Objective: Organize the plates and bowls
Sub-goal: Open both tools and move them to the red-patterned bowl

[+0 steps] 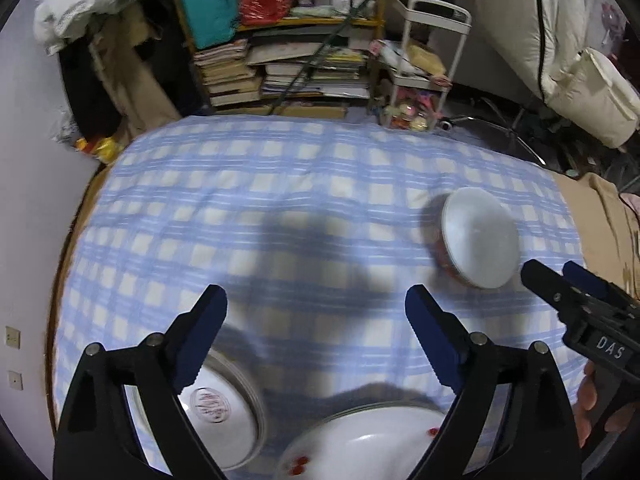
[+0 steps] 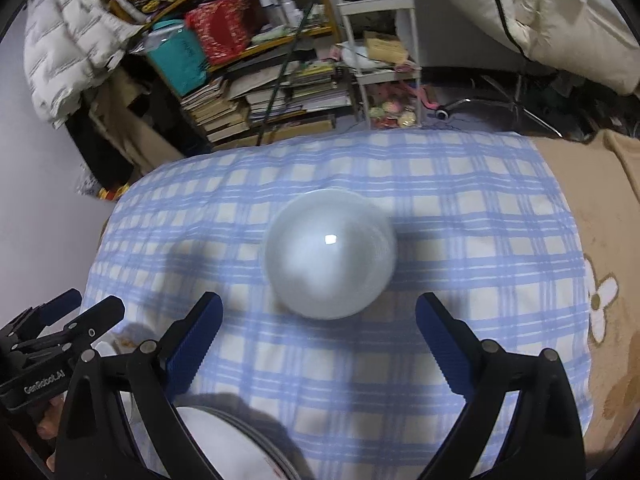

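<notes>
Both grippers, left point(image 1: 316, 320) "GenRobot.AI", right point(image 2: 318, 326) "DAS": fingers spread, empty, over bowl point(image 2: 330, 254)

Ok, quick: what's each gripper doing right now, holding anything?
Left gripper: open, holding nothing, plates below it.
Right gripper: open, holding nothing, bowl just ahead of its fingers.

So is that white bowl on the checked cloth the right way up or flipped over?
Right way up. The right wrist view looks straight into the bowl's smooth hollow inside, with a glint of light, and it looks empty.

Left gripper point(image 1: 316, 332) and right gripper point(image 2: 319, 340) tilt downward, jaws wide.
</notes>
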